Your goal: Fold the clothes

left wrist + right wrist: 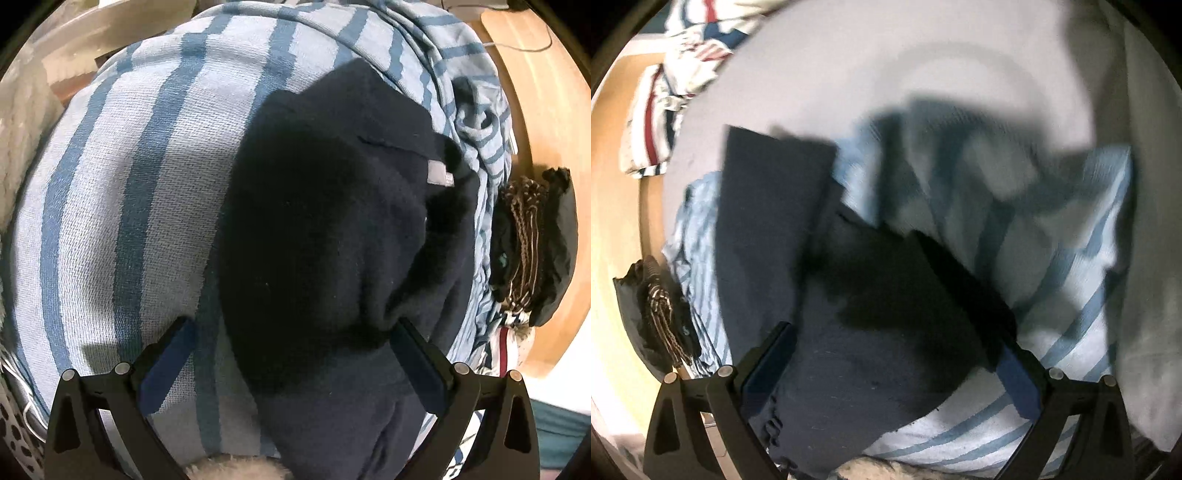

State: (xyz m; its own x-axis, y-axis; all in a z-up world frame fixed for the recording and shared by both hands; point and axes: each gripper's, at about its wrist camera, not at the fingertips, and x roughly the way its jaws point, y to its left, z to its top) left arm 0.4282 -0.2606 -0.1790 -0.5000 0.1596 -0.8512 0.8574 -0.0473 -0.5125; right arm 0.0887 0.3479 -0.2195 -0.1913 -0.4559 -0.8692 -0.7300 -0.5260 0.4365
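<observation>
Jaws of the left gripper (291,354) stand spread wide, straddling the navy garment (332,229) at lower centre without pinching it. The right gripper (897,354) is equally spread over the same cloth. It lies partly doubled on the striped blue cloth (122,206); folding looks begun, not finished, with a dark bundle (532,243) at right apparently still unfolded.

Only one thing carries print — a small grey tag (441,173) sewn on the dark navy garment (332,229), seen from the left wrist — and its tiny marks are too small to read. No other text or numbers are legible.
</observation>
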